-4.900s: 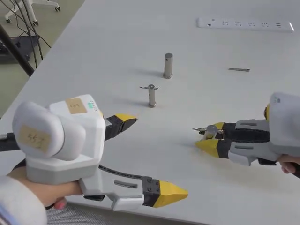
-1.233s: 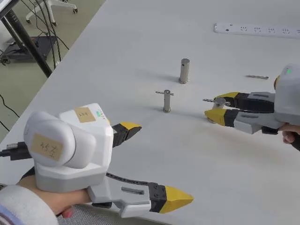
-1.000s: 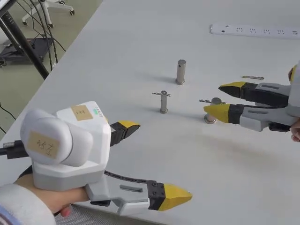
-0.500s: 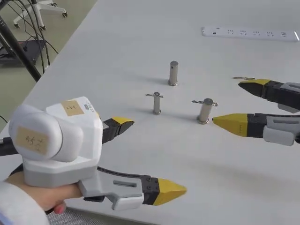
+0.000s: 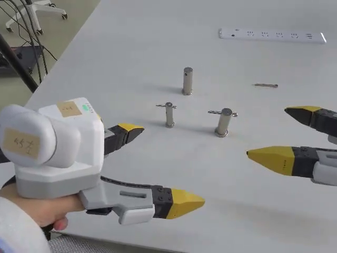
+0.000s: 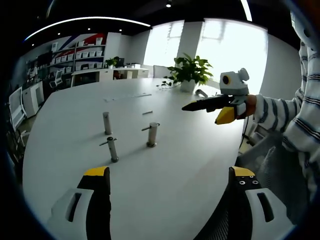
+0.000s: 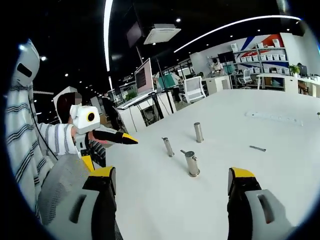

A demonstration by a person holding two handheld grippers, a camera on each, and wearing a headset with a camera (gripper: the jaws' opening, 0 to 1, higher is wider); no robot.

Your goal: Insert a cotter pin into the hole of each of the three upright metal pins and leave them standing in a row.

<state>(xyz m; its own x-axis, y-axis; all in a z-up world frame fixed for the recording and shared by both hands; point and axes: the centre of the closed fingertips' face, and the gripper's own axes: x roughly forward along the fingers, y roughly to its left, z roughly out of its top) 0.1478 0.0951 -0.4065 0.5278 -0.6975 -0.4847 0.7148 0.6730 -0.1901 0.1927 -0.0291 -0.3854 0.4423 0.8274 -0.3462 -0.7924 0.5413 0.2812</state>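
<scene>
Three metal pins stand upright on the white table (image 5: 158, 31). The far pin (image 5: 188, 80) (image 6: 107, 123) (image 7: 198, 132) has a bare hole. The left pin (image 5: 169, 114) (image 6: 113, 149) (image 7: 168, 147) carries a cotter pin through its top. So does the right pin (image 5: 225, 122) (image 6: 152, 134) (image 7: 192, 164). A loose cotter pin (image 5: 265, 85) (image 6: 146, 113) (image 7: 258, 148) lies flat further right. My right gripper (image 5: 275, 132) (image 7: 170, 175) hangs open and holds nothing, just right of the right pin. My left gripper (image 5: 163, 164) (image 6: 170, 172) is open and holds nothing, near the front edge.
A white power strip (image 5: 271, 36) (image 7: 272, 117) lies at the table's far side. Past the table's left edge are floor, cables and chair legs (image 5: 31, 10). The right gripper (image 6: 220, 102) shows in the left gripper view, the left gripper (image 7: 107, 136) in the right gripper view.
My right gripper set the pin with its cotter pin upright to the right of the other two. It then opened and drew back to the right. The left gripper stayed open.
</scene>
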